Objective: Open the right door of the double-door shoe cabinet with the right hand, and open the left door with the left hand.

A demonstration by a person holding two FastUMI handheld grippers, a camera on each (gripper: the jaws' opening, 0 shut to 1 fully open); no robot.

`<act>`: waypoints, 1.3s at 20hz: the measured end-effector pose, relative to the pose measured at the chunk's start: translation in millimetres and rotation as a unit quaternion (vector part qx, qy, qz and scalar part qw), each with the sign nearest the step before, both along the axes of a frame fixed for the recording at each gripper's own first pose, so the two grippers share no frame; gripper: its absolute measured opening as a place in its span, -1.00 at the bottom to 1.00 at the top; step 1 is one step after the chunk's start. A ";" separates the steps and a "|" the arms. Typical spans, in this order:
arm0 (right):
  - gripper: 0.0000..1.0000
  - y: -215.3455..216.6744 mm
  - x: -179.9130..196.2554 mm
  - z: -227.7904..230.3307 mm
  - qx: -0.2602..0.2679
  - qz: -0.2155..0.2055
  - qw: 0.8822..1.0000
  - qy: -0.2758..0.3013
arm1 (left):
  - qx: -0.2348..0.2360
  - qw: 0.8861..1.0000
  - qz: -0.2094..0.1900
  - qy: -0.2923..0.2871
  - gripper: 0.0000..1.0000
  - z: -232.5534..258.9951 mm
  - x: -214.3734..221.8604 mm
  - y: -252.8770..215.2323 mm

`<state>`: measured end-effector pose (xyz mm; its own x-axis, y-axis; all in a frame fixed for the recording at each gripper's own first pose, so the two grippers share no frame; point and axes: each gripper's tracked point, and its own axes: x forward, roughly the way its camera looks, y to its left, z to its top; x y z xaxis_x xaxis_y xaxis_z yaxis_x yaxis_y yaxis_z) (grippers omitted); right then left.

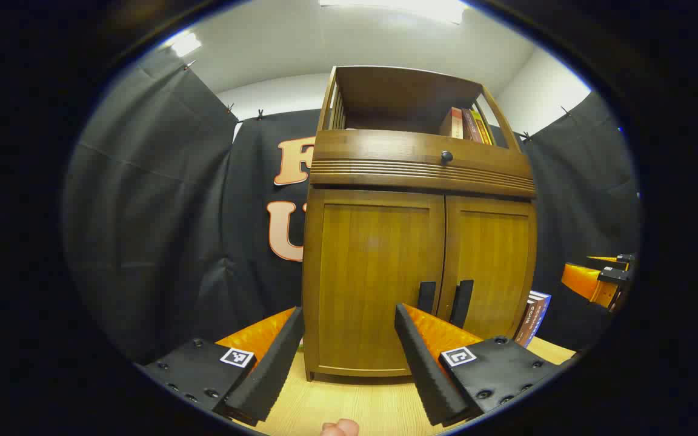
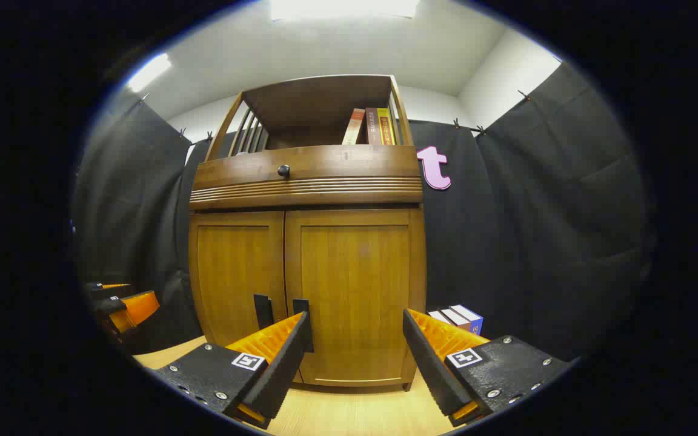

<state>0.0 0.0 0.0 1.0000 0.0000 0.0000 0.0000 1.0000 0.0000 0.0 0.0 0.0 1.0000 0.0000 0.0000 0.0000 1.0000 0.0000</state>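
Here is the shoe cabinet [image 1: 418,242], standing upright on the pale wooden table [image 1: 349,406] with both lower doors shut flat against its front. In the left gripper view the left gripper [image 1: 349,363] hangs low in front of the cabinet, fingers spread wide with nothing between them — the left door [image 1: 373,278] sits right in the gap, apart from the fingers. Its dark handle [image 1: 426,297] stands at the cabinet's middle seam, just beside the right door's handle [image 1: 462,301], and the left gripper's right finger pokes up just below the pair without touching that I can make out. Over in the right gripper view the right gripper [image 2: 355,363] is likewise spread open and holding nothing, squared up before the right door [image 2: 355,297]; the two handles [image 2: 262,312] at the cabinet's seam lie just above its left finger. Above the doors runs a drawer [image 2: 306,172] with a small dark knob [image 2: 283,171], and the cabinet's open top shelf holds a few books [image 2: 372,126] leaning at its right end. More books [image 2: 461,318] sit on the table at the cabinet's right foot, against the black cloth. Each gripper catches the other at the edge — the right gripper [image 1: 597,278] off to the cabinet's right, the left gripper [image 2: 122,303] off to its left.
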 end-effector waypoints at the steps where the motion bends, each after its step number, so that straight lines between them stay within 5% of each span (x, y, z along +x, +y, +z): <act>1: 1.00 -2.3 0.3 -1.9 0.007 -0.002 1.000 0.000 | 0.002 1.000 -0.001 -0.002 0.89 1.7 0.3 -2.2; 20: 0.85 -4.8 -10.0 4.1 -0.021 -0.014 0.999 -0.020 | -0.007 1.000 -0.007 -0.008 0.92 6.1 -5.0 -6.3; 21: 0.70 -2.9 -7.9 3.2 -0.023 -0.012 0.999 -0.020 | -0.008 1.000 -0.005 -0.007 0.94 6.0 -5.4 -4.0; 26: 1.00 18.1 11.4 7.2 -0.028 0.011 0.999 -0.025 | -0.009 1.000 0.002 -0.005 0.97 5.8 -7.3 5.0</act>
<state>11.4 18.1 7.2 0.9985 0.0231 0.0498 -0.0203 0.9982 -0.0566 -7.3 5.0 5.8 0.9999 0.0048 0.0107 -0.0046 0.9998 -0.0179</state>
